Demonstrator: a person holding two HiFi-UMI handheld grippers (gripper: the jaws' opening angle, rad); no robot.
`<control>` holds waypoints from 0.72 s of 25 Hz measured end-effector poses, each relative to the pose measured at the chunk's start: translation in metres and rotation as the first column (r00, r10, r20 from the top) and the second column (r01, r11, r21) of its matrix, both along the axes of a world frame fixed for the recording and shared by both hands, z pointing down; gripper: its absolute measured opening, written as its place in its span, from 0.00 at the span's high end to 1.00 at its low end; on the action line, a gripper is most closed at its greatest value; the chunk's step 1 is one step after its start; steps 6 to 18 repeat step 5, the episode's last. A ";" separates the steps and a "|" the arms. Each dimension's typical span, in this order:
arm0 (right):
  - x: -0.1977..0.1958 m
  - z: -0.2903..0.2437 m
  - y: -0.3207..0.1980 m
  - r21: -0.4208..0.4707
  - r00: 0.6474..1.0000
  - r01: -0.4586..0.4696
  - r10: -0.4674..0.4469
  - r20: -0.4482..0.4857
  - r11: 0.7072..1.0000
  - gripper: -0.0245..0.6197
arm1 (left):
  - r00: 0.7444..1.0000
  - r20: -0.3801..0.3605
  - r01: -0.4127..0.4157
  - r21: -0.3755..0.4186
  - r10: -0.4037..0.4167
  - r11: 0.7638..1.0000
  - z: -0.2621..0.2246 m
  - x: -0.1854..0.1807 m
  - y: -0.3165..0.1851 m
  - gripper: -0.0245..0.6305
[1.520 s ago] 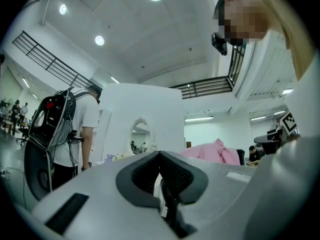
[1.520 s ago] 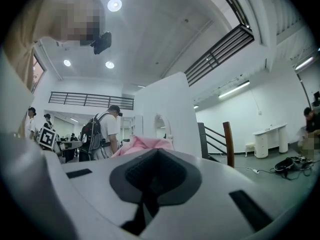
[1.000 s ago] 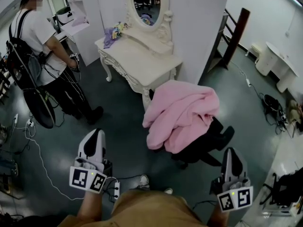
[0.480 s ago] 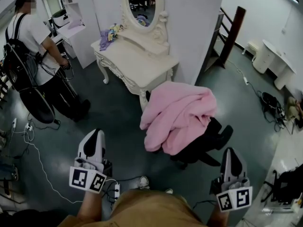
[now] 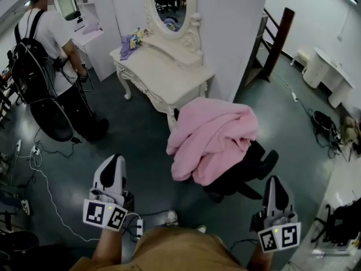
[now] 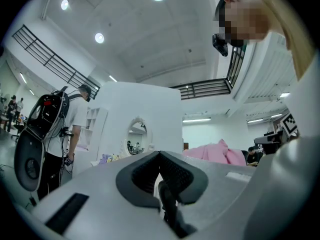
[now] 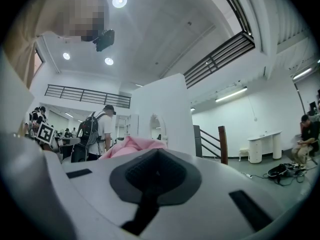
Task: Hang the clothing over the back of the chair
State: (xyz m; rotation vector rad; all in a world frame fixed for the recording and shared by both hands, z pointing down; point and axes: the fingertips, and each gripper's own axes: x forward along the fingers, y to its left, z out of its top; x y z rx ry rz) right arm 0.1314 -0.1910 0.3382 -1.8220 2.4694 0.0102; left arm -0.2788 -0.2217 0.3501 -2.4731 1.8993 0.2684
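Left tongs (image 5: 114, 162) and right tongs (image 5: 276, 184) are held low in front of the wearer, well apart from each other. Each pair is pressed together and holds nothing, and both gripper views confirm this. Beyond them, nearer the right tongs, the pink clothing (image 5: 214, 137) lies heaped over the black chair (image 5: 248, 171), covering its upper part. Back or seat: cannot be determined. Behind the chair stands a white tabletop (image 5: 169, 72) with an oval mirror (image 5: 172, 1). At far left stands a person (image 5: 48, 35) wearing a black backpack (image 5: 25, 66).
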 end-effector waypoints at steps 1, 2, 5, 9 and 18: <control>0.000 0.000 0.000 0.000 1.000 0.001 -0.001 0.000 1.000 0.96 | 1.000 0.000 0.000 0.000 0.000 1.000 0.000 0.000 0.000 0.96; 0.000 0.000 0.000 -0.001 1.000 0.001 -0.001 0.000 1.000 0.96 | 1.000 0.000 0.001 0.000 -0.001 1.000 0.000 0.000 0.000 0.96; 0.001 0.000 0.000 -0.004 1.000 0.000 0.000 0.001 1.000 0.96 | 1.000 -0.001 0.002 -0.002 -0.002 1.000 0.000 0.000 0.000 0.96; 0.001 0.000 0.000 -0.004 1.000 0.000 0.000 0.001 1.000 0.96 | 1.000 -0.001 0.002 -0.002 -0.002 1.000 0.000 0.000 0.000 0.96; 0.001 0.000 0.000 -0.004 1.000 0.000 0.000 0.001 1.000 0.96 | 1.000 -0.001 0.002 -0.002 -0.002 1.000 0.000 0.000 0.000 0.96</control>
